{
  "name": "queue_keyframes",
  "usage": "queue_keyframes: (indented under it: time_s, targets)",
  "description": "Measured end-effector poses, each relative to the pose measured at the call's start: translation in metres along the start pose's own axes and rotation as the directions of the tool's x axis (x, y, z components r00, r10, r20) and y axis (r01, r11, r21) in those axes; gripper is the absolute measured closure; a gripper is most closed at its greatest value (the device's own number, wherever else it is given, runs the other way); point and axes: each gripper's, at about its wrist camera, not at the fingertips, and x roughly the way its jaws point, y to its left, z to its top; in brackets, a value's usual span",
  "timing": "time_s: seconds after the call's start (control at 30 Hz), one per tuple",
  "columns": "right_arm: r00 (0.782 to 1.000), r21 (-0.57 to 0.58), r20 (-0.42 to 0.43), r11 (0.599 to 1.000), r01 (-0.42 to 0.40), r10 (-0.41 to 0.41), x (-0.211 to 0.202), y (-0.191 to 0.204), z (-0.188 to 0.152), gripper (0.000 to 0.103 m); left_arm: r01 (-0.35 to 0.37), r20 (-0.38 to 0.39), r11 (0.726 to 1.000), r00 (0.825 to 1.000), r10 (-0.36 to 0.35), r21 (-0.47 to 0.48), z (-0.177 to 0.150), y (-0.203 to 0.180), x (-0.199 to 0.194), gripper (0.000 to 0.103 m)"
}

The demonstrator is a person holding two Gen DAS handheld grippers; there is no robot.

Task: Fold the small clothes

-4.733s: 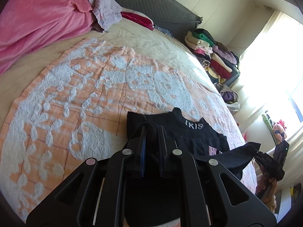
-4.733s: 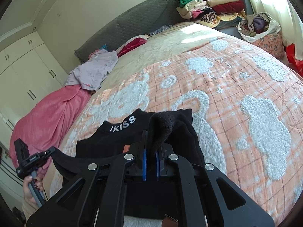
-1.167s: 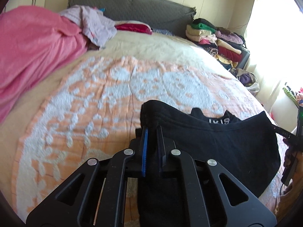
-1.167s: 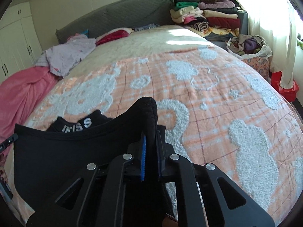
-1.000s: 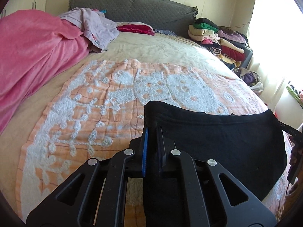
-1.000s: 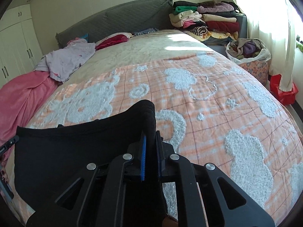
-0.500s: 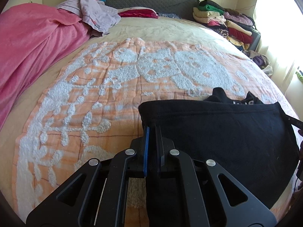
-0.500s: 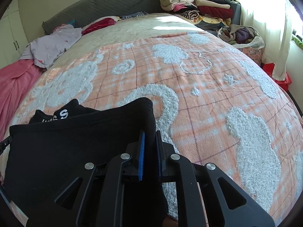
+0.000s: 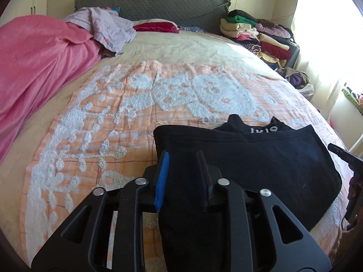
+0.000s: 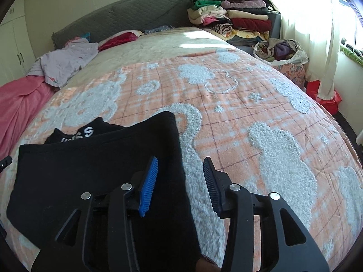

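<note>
A small black garment [image 9: 261, 163] with white lettering at its collar [image 10: 86, 133] lies folded flat on the orange and white blanket [image 9: 113, 113]. My left gripper [image 9: 182, 156] hovers over its left corner. Its jaws are opening, and black cloth lies loose between them. My right gripper [image 10: 180, 161] sits at the garment's right edge [image 10: 177, 149], jaws opening. Its blue pad [image 10: 148, 185] is over the cloth and the other finger over the blanket [image 10: 249, 113]. The right gripper's tip [image 9: 344, 156] shows at the edge of the left wrist view.
A pink cover [image 9: 34, 56] is heaped along the bed's left side, with a lilac garment [image 9: 109, 29] on it. Stacked folded clothes [image 10: 229, 20] stand beside the grey headboard [image 9: 147, 2]. A bag of clothes [image 10: 281, 52] sits on the floor by the curtain.
Both grippers carried the garment's lifted edge forward and laid it over the collar part. Both were shut on the cloth; both jaws now stand apart and the cloth rests on the bed.
</note>
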Motion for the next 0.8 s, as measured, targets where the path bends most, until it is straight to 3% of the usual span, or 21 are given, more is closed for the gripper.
queue_keyframes:
  time_s: [0.3, 0.8]
  targets:
    - [0.991, -0.063, 0.01, 0.989, -0.135, 0.135, -0.034, 0.041, -0.022, 0.049, 0.038, -0.022, 0.999, 0.999, -0.037, 0.034, -0.018, -0.017, -0.02, 0.066]
    - [0.987, -0.099, -0.06, 0.983, -0.154, 0.148, -0.042, 0.044, -0.042, 0.047, 0.063, -0.067, 0.998, 0.996, -0.061, 0.028, -0.039, -0.029, -0.026, 0.06]
